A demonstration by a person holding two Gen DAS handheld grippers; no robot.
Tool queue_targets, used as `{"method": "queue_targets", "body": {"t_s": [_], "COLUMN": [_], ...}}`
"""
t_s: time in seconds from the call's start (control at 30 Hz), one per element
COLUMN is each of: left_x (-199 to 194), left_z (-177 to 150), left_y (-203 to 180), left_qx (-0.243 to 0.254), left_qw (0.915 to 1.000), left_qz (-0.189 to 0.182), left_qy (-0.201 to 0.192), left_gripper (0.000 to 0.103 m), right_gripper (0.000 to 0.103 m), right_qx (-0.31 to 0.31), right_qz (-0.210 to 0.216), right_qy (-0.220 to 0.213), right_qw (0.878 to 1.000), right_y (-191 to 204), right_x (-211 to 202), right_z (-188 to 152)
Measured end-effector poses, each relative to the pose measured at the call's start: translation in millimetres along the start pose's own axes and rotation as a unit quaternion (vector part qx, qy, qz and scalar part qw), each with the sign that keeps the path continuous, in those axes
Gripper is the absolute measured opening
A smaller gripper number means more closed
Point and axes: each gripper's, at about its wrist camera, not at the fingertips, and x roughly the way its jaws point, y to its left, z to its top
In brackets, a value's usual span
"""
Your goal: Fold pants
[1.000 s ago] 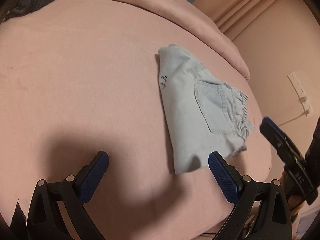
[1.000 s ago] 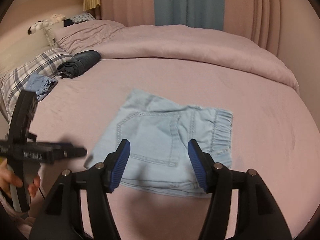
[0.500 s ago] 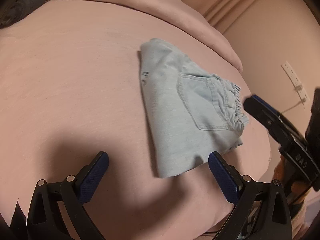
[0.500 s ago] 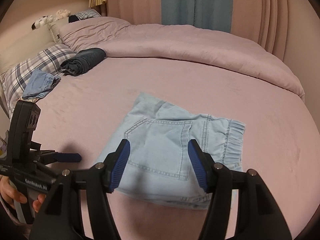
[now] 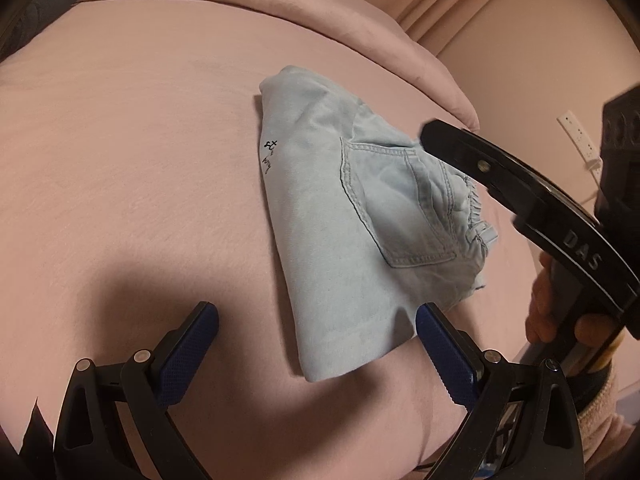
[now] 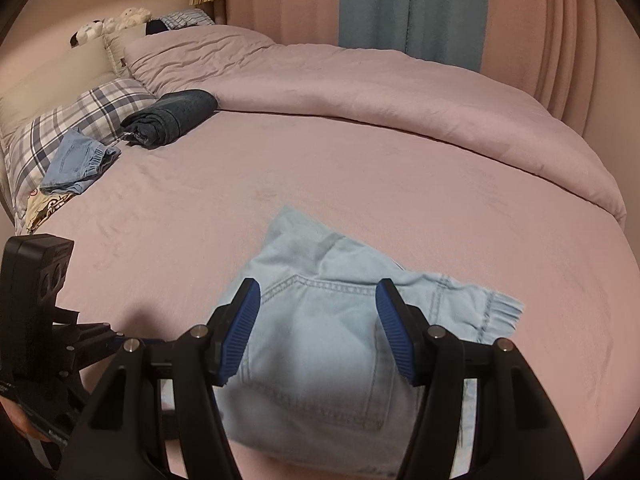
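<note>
Though folded compact already, sits near the front edge of the wide pink bedsheet [image 6: 400, 168], that pale-blue denim pair of pants [image 5: 340, 216]; looks soft yet thickly layered, probably light and unslippery; best pinched at the doubled hem corner. Left gripper [image 5: 316, 320] spread wide, empty; right gripper [image 6: 318, 300] parted, empty, above the pocket.

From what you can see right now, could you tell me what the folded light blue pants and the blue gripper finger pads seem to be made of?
The folded light blue pants look like washed denim: matte weave, contrast stitching around a patch pocket, gathered elastic waistband. The blue finger pads look like rubber or soft plastic, matte with a fine grid texture; which one is unclear.
</note>
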Motion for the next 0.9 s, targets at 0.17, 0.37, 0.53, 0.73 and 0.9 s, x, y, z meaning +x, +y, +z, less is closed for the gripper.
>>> {"method": "queue_targets", "body": {"t_s": [0.17,0.37,0.53,0.73,0.9], "left_x": [2,1,-2,-3,-4], "left_z": [4,4,-2,-6,-12], "left_y": [4,11,12,12,11], "left_qx": [-0.002,-0.007,-0.003,0.003,0.010], "left_qw": [1.0000,0.9997,0.9991,0.9987,0.9981], "left_qz": [-0.006,-0.021,-0.035,-0.039,-0.044], "left_qy": [0.002,0.008,0.023,0.033,0.043], "left_gripper": [0.098,0.086,0.086,0.062,0.042], "right_gripper": [0.060,0.060,0.060,0.064,0.064], "right_qx": [-0.005,-0.003,0.031,0.055,0.077], "right_qz": [0.005,0.019,0.051,0.105,0.150], "right_qy": [0.005,0.020,0.060,0.096,0.176], "right_qw": [1.000,1.000,0.996,0.988,0.970], "right_y": [1,0,-17,-20,-15], "right_x": [15,35,64,98,144], "right_z": [8,16,30,54,68]}}
